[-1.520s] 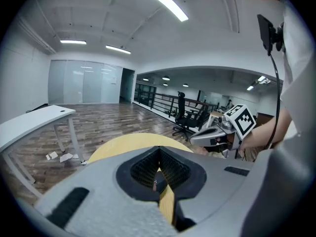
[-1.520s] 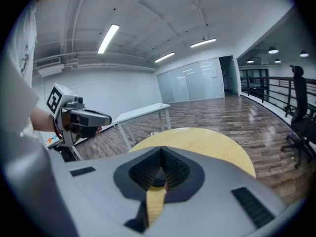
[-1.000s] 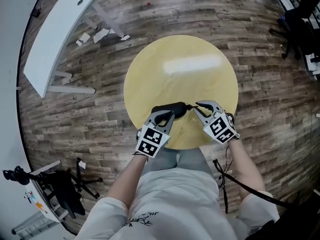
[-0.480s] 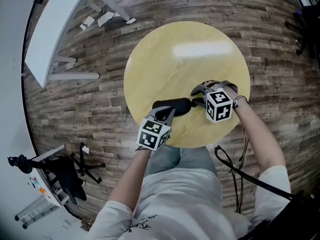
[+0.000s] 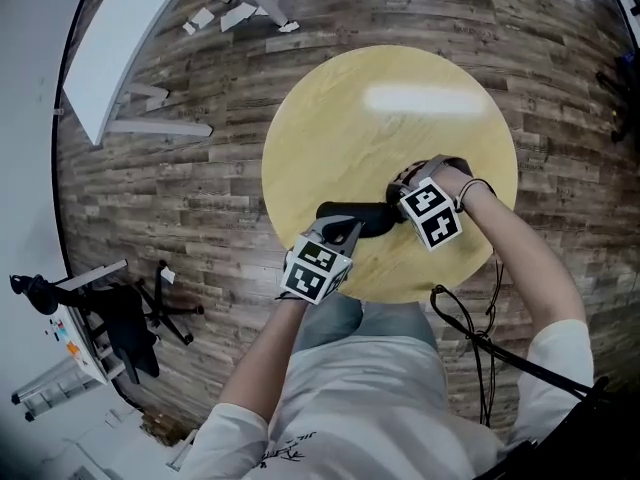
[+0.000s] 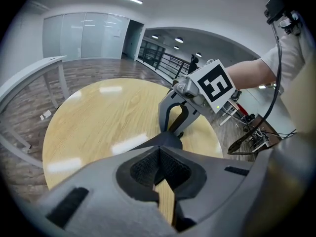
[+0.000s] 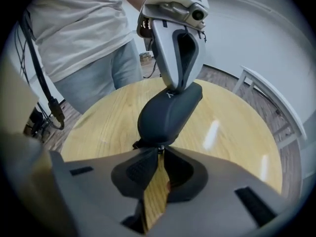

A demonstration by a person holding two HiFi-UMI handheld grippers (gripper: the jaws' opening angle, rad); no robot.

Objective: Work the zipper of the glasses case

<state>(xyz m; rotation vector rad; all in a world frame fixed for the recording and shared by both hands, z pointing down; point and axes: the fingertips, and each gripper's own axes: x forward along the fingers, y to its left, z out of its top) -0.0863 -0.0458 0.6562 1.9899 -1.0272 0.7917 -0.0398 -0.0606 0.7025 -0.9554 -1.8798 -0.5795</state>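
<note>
A black glasses case [image 5: 355,215] lies near the front edge of the round yellow table [image 5: 400,128]. My left gripper [image 5: 342,231] is shut on the case's near left end; in the left gripper view its jaws close on the dark shell [image 6: 165,139]. At the case's right end, my right gripper [image 5: 398,206] comes in from the right. In the right gripper view the case [image 7: 170,110] stretches away from me, and my right gripper [image 7: 159,152] is shut on the small zipper pull [image 7: 159,147] at its near tip. The left gripper [image 7: 177,58] holds the far end.
The case sits close to the table's front rim, just ahead of the person's legs. A white desk top [image 5: 120,38] lies on the wooden floor at the upper left. A black stand [image 5: 120,333] is at the lower left, and a black cable [image 5: 470,338] hangs from the right arm.
My right gripper has swung from the near right round to the case's right end and now sits close against it. The left gripper has kept its hold on the case.
</note>
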